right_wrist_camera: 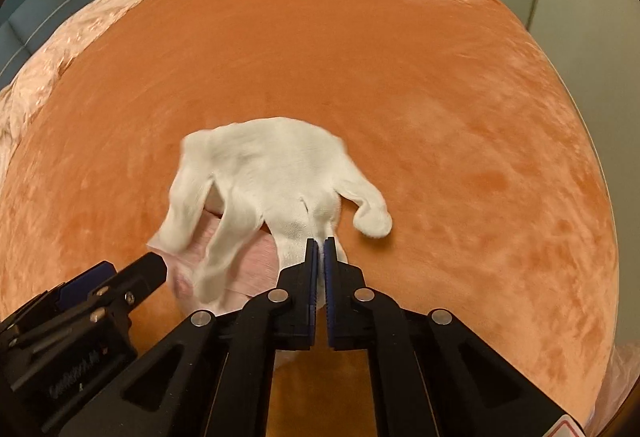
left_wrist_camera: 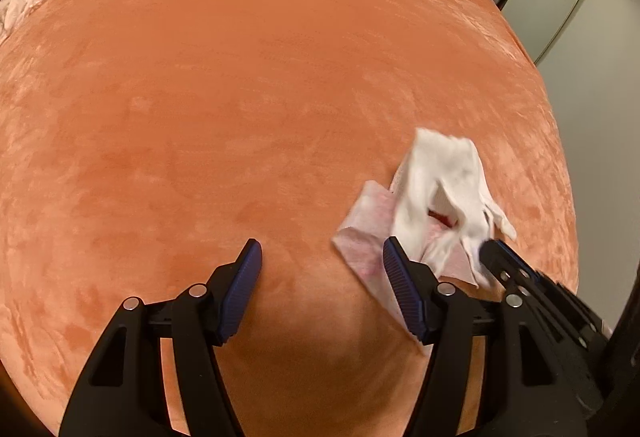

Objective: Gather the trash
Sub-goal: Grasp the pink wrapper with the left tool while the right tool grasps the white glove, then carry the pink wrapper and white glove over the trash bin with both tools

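Item 1: white glove (right_wrist_camera: 264,173), cloth, lying on the orange bed (right_wrist_camera: 360,57) toward its near right edge, fingers splayed toward the cameras; 1 fingertip is pinched in the right tongs (right_wrist_camera: 321,243), which are clamped shut on it, presumably to lift the glove by a loose end.

Item 2: thin pinkish wipe (left_wrist_camera: 362,233), flat beneath the glove and partly covered by it.

Item 3: left tongs (left_wrist_camera: 324,277), jaws apart and gripping nothing, 1 pad touching or just over the wipe's edge, likely placed to take it next.

Item 4: pale quilt (right_wrist_camera: 60,49), bunched at the bed's far left edge.
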### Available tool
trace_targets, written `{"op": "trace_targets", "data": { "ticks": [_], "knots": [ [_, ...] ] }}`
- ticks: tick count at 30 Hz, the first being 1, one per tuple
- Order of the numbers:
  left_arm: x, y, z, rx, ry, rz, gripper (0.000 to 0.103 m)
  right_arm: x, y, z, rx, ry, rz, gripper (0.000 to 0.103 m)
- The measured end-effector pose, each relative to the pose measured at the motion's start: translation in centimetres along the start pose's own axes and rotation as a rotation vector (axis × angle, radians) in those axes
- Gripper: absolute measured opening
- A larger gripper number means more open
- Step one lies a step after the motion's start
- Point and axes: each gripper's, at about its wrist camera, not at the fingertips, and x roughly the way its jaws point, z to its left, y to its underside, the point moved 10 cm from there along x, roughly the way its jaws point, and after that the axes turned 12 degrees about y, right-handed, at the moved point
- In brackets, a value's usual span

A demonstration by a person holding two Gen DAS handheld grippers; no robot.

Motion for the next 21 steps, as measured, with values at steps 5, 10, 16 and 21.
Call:
{"op": "trace_targets", "data": {
  "ticks": [5,10,16,21],
  "knots": [
    [1.9,0.5,-2.2,0.021,0.01,0.028,0.059,-1.9,1.9,-5.0,0.092,0.029,-0.001,0.003],
    [3.0,0.9,-3.9,0.073,-0.05,0.022,0.031,-4.0,4.8,-7.9,0.093,0.06,0.002,0.003],
    [1.0,2.4,-6.1,0.11,-0.023,0.032,0.012,-6.7,6.7,-9.3,0.099,0.053,-0.011,0.003],
    [-3.0,3.8,-9.3,0.176,0.004,0.007,0.012,-10.3,6.6,-11.1,0.139,0.041,-0.062,0.003]
  ]
}}
